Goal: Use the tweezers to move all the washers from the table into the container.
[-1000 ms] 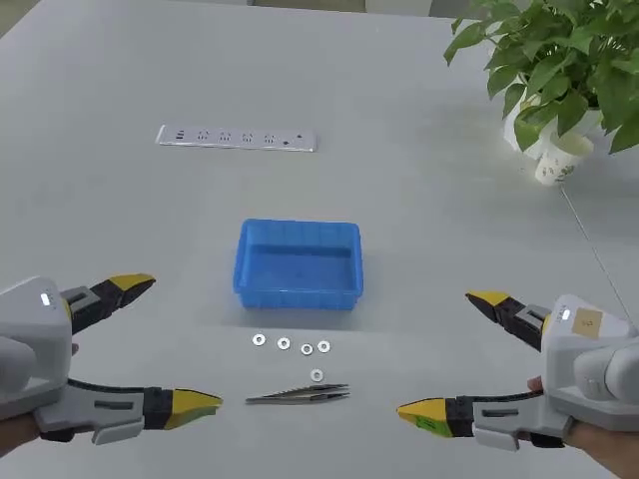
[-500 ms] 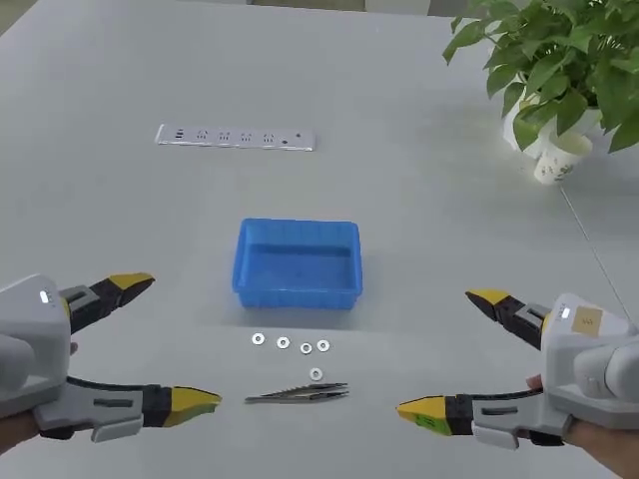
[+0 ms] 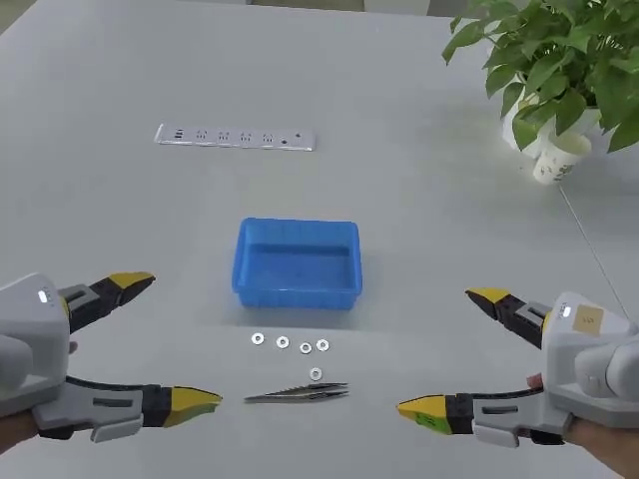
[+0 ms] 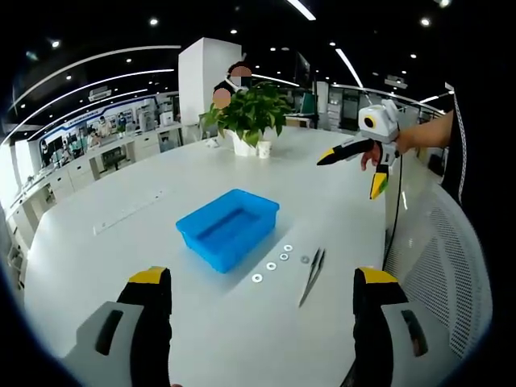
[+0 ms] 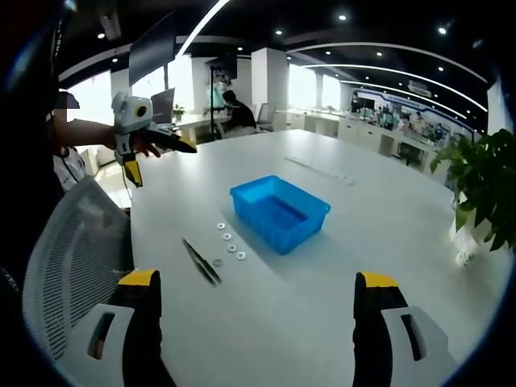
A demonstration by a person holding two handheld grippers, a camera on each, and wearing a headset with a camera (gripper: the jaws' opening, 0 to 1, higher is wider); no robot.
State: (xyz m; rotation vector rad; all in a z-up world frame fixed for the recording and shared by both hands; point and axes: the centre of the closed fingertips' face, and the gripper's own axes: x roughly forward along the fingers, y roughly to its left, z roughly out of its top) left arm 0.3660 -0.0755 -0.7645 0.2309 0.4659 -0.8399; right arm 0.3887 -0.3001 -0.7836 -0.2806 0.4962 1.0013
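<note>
Tweezers (image 3: 297,393) just beside 5 washers (image 3: 306,347)

A white power strip (image 3: 235,139) is lying flat towards the far side of a pale grey table (image 3: 419,200). A leafy potted plant (image 3: 559,70) is standing far right, with a thin cable (image 3: 588,239) trailing near it.

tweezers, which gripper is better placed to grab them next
Left, marginally. The left gripper and right gripper are both open and empty, flanking the tweezers, but in the head view the left one's lower jaw tip lies closer to them.
</note>
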